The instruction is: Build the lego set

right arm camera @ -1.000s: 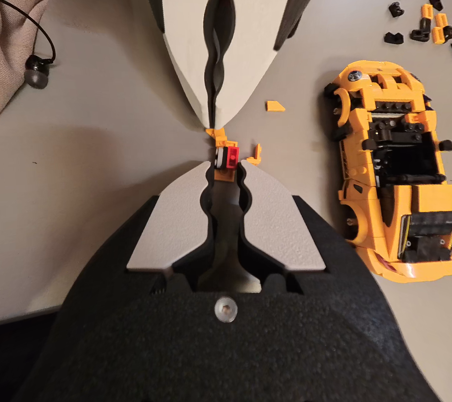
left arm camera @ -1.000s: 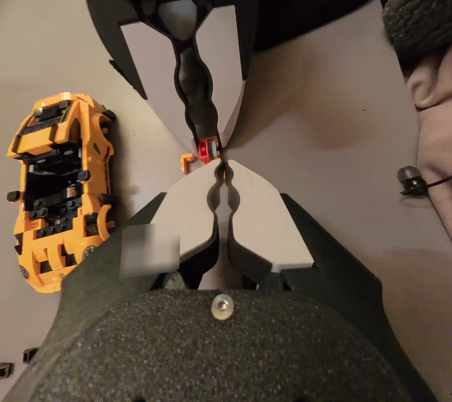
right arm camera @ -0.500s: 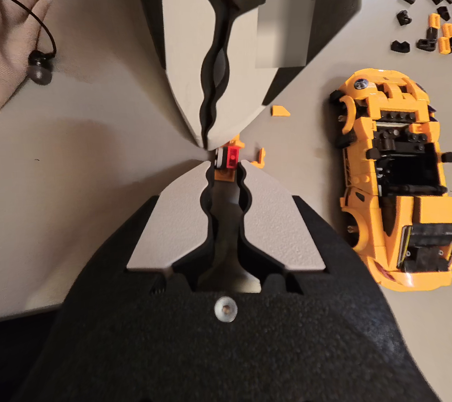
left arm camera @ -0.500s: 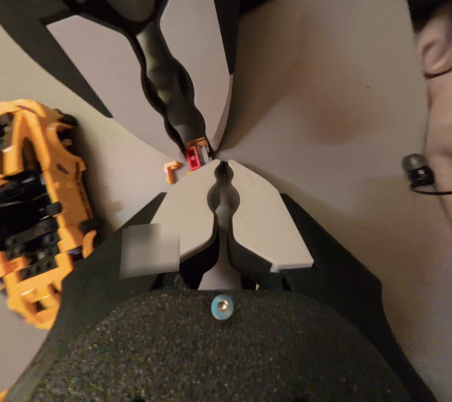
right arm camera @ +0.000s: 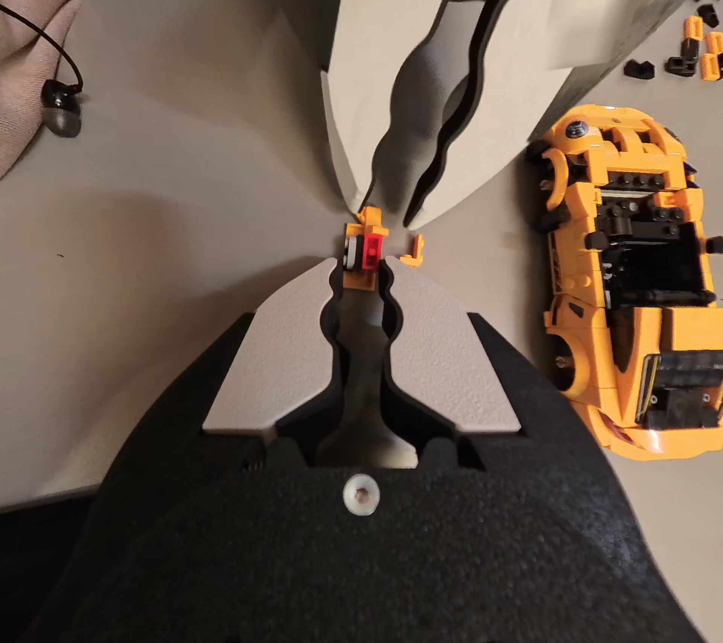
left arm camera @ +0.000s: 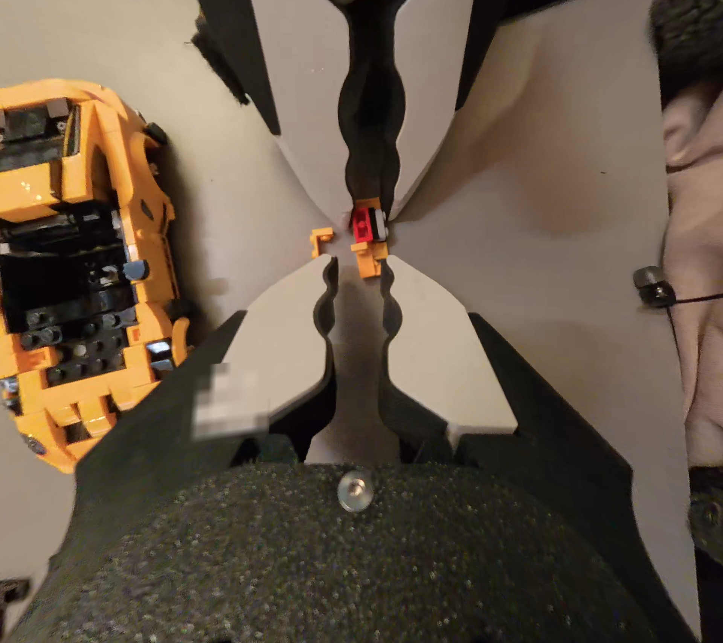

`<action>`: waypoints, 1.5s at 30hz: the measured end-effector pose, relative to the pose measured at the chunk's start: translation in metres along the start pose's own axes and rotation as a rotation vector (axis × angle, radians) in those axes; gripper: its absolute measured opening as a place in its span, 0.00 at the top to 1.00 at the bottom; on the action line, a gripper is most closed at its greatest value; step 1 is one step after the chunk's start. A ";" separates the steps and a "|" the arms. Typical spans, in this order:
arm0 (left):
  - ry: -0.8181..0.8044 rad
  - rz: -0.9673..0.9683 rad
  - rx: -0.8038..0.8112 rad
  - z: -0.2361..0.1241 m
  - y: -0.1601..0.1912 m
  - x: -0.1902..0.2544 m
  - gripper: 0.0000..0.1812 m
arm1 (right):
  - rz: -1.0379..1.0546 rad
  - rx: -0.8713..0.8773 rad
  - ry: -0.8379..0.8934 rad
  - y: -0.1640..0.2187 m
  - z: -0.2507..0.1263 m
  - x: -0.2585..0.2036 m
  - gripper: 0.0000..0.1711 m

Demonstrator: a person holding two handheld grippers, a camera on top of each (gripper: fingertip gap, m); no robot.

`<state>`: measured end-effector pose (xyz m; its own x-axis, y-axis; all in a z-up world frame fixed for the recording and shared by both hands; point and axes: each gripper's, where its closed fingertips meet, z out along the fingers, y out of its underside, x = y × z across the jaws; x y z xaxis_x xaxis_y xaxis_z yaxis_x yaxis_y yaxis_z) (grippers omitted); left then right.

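While right gripper (right arm camera: 360,264) clamps subassembly (right arm camera: 362,252), left gripper (left arm camera: 358,264) spread; bracket (left arm camera: 321,241) beside, car (left arm camera: 78,264) near, perhaps unfinished.

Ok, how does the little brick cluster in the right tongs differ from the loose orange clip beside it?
The brick cluster mixes red, orange, grey and black; the orange clip is one colour. The brick cluster is gripped by the right tongs; the orange clip lies free on the table. The brick cluster is also the bigger of the two. Both include orange.
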<state>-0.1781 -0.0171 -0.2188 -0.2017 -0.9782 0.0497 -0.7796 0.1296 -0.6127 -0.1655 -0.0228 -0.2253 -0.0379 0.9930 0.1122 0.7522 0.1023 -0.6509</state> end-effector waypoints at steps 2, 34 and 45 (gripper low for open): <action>0.013 -0.007 -0.013 0.005 0.001 0.002 0.90 | 0.000 0.000 0.000 0.000 0.000 0.000 0.90; -0.023 -0.036 -0.054 0.007 -0.002 0.013 0.98 | 0.014 -0.007 0.002 0.001 0.000 -0.001 0.90; -0.027 -0.009 -0.177 0.007 0.000 0.010 0.98 | 0.013 -0.007 0.003 0.001 0.000 -0.001 0.90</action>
<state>-0.1759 -0.0282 -0.2244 -0.1795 -0.9832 0.0319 -0.8740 0.1445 -0.4640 -0.1650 -0.0237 -0.2258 -0.0264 0.9940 0.1062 0.7569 0.0892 -0.6474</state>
